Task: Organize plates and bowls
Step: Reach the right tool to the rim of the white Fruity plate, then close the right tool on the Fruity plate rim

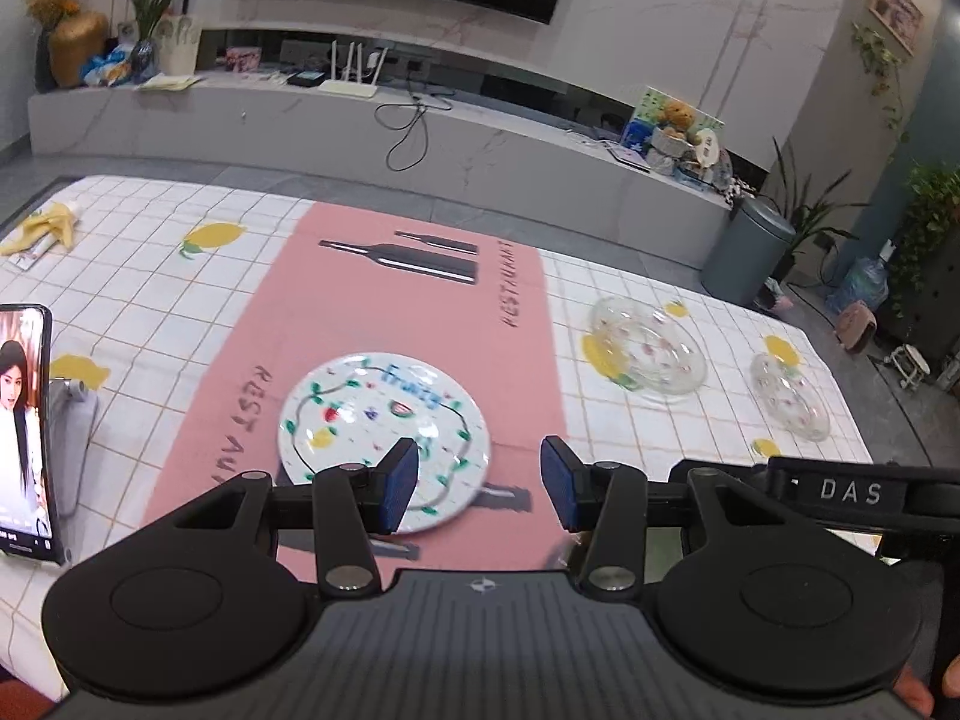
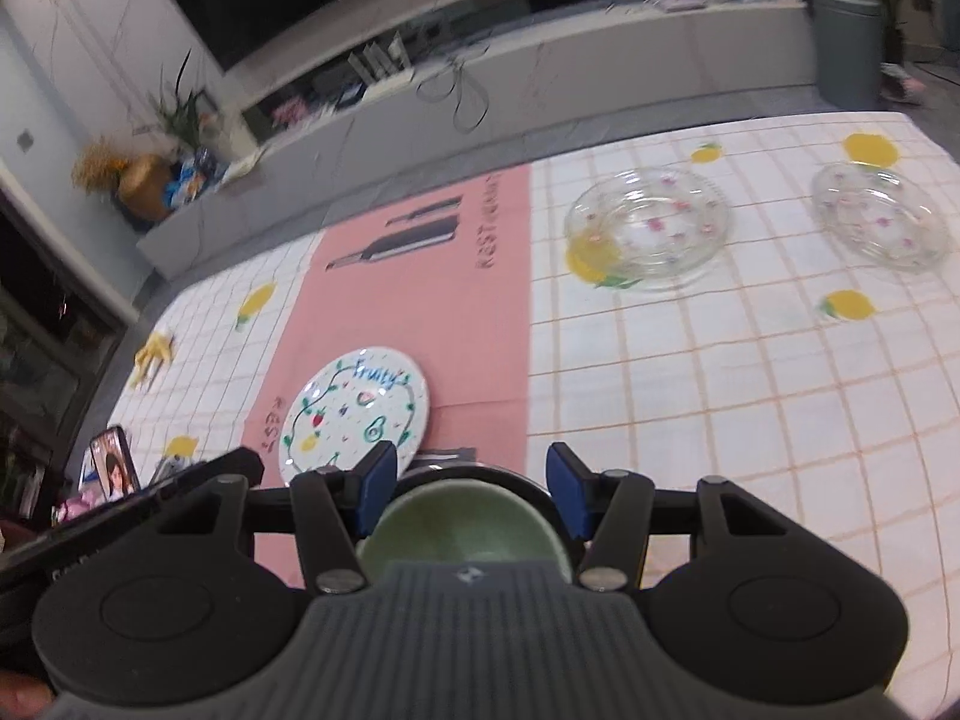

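A white plate with fruit drawings (image 1: 384, 426) lies on the pink placemat (image 1: 420, 312); it also shows in the right wrist view (image 2: 354, 414). My left gripper (image 1: 478, 483) is open and empty just above the plate's near right edge. My right gripper (image 2: 471, 492) is open over a green bowl (image 2: 462, 528) that sits in a dark dish below it, touching nothing I can see. Two clear glass bowls with flower prints, a larger one (image 2: 648, 228) and a smaller one (image 2: 882, 219), stand on the checked cloth to the right. They also show in the left wrist view (image 1: 648, 348) (image 1: 789, 396).
A phone on a stand (image 1: 24, 432) plays video at the table's left edge. A yellow cloth (image 1: 45, 228) lies at the far left corner. A grey bin (image 1: 747, 246) and plants stand beyond the table's far right. A long TV bench (image 1: 372, 132) runs behind.
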A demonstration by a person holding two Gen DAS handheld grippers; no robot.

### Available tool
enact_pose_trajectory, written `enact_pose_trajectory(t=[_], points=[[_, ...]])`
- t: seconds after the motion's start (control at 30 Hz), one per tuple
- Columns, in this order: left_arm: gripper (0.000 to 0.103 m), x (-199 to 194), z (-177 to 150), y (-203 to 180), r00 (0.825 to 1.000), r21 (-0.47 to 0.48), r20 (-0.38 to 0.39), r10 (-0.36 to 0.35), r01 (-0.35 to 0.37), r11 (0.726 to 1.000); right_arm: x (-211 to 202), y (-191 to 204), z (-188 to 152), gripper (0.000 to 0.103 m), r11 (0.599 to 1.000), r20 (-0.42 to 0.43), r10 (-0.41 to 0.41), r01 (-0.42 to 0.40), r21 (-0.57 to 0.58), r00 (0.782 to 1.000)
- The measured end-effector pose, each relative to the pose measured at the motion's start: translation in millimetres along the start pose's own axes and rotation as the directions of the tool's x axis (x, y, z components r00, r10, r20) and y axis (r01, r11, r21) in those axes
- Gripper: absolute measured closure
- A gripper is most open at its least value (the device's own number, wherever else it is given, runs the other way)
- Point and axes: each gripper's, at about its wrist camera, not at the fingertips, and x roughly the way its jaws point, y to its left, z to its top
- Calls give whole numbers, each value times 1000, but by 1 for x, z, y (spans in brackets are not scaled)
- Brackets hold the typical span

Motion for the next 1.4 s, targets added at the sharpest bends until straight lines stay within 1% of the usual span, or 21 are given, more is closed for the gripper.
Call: enact_pose_trajectory(t=[0.13,0.23,0.33,0.43,0.5,0.57,0.6,0.67,0.8,0.87,0.93,0.97,1.07,1.23,1.27,1.3,1.33,1.37,1.4], points=[[50,13,14,20,1000,-39,-10,-5,4,999,22,15,19,49,999,-48,-15,13,-51,999],[49,25,22,33,1000,-62,-24,2,-3,998,45,18,33,49,1000,-116,5,-8,-25,993],[49,40,26,47,999,-101,-54,-5,-1,995,70,20,44,49,1000,-190,7,-6,5,982],[49,56,29,66,996,-164,-82,-17,3,986,94,25,51,49,1000,-250,10,-8,10,968],[49,64,31,76,996,-187,-90,-4,-13,982,109,27,54,49,1000,-293,14,-8,20,956],[49,69,30,85,995,-197,-94,29,-48,979,124,25,58,52,998,-343,31,-13,55,939],[49,72,30,90,995,-204,-96,38,-57,977,131,22,60,57,996,-365,44,-14,85,930],[49,79,27,100,992,-236,-113,53,-78,969,143,19,63,59,992,-396,60,-11,125,916],[50,92,22,114,988,-272,-134,82,-116,955,161,24,67,59,993,-418,50,-1,115,907],[50,98,18,118,986,-275,-147,77,-115,955,168,24,69,59,994,-431,49,0,113,901],[53,104,16,121,985,-281,-157,68,-111,953,175,21,69,59,993,-442,38,16,117,896],[56,107,15,122,985,-283,-162,65,-110,953,179,19,70,59,992,-451,30,27,120,892],[59,115,14,123,982,-288,-182,56,-107,952,188,14,69,61,989,-476,27,44,138,879],[67,121,16,125,978,-281,-205,44,-102,954,192,13,72,61,989,-488,39,36,143,872],[69,121,16,126,978,-285,-208,31,-91,954,194,14,72,62,989,-492,44,32,145,870],[72,123,16,127,977,-291,-212,16,-78,954,195,15,72,66,989,-496,49,27,146,867],[72,123,17,126,977,-294,-215,8,-72,953,195,15,71,68,989,-500,55,23,148,864],[74,123,17,126,976,-291,-216,12,-76,954,195,16,70,68,989,-499,58,18,147,865],[78,124,17,126,976,-284,-219,18,-81,955,196,18,70,70,990,-499,61,12,141,865]])
